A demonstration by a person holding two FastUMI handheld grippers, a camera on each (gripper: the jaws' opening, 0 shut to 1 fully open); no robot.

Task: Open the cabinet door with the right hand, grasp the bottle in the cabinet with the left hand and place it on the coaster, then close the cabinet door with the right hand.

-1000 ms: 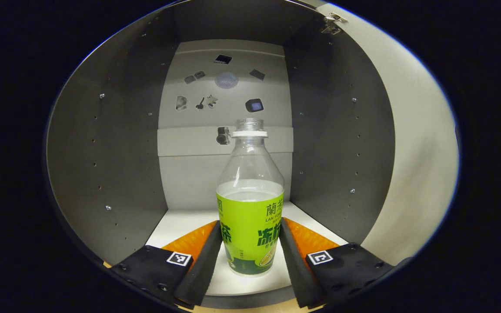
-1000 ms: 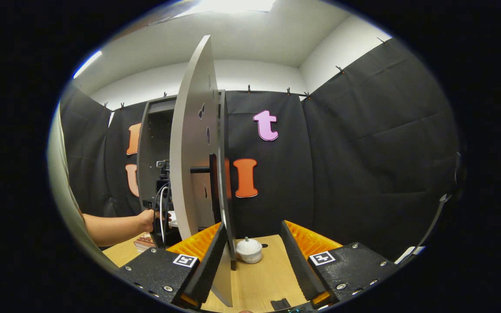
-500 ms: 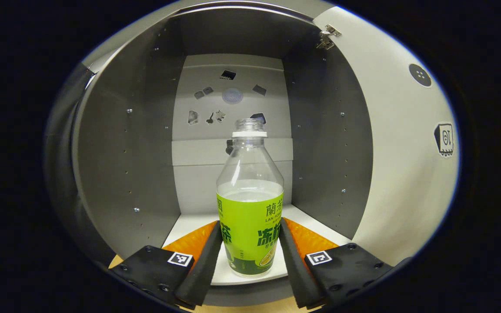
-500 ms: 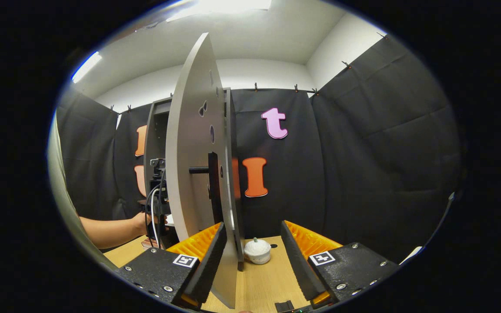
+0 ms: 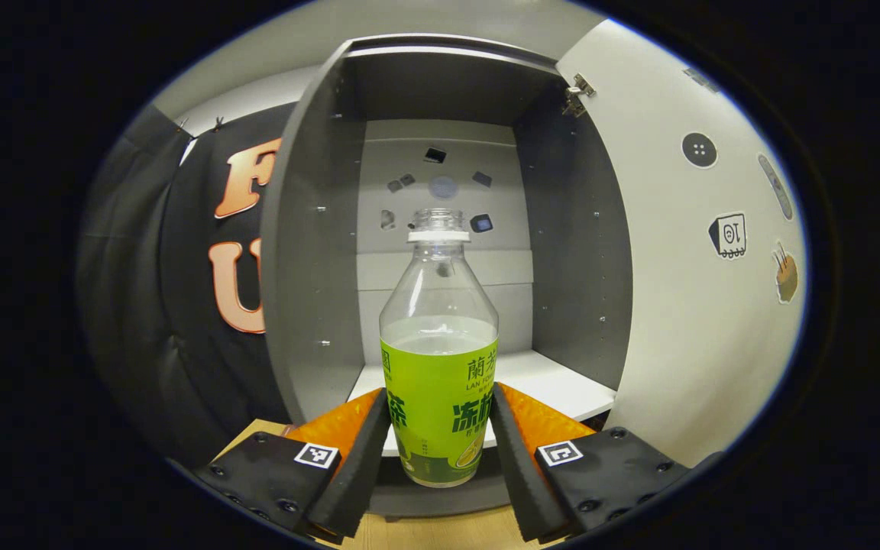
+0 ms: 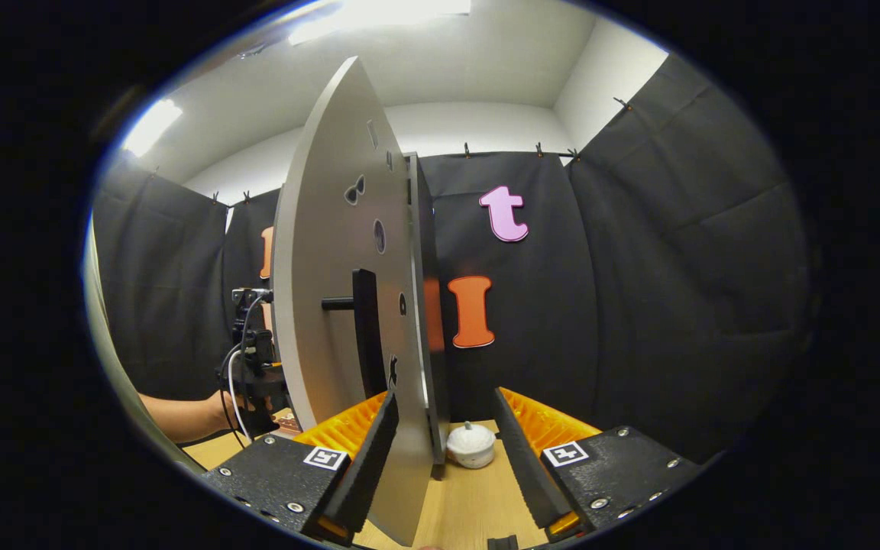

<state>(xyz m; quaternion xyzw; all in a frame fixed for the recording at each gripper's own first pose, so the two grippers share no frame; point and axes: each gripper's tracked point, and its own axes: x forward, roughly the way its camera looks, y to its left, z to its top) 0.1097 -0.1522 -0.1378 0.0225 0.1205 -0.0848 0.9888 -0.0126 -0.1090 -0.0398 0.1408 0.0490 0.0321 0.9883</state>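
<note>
Both black foam fingers of the left gripper (image 5: pixel 440 443) press the green-labelled clear plastic bottle (image 5: pixel 439 359), held upright in front of the open grey cabinet (image 5: pixel 318 252), just off its white shelf. Right gripper (image 6: pixel 440 451) stands wide apart around the pale door (image 6: pixel 333 305) edge, gripping nothing, with a small white lidded pot (image 6: pixel 471 445) beyond on the wooden table (image 6: pixel 470 504).

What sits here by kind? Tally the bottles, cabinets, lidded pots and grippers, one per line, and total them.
Bottles: 1, bottle
Cabinets: 1, cabinet, with cabinet door open
Lidded pots: 1, white pot
Grippers: 2, left gripper, right gripper
Total: 5
</note>
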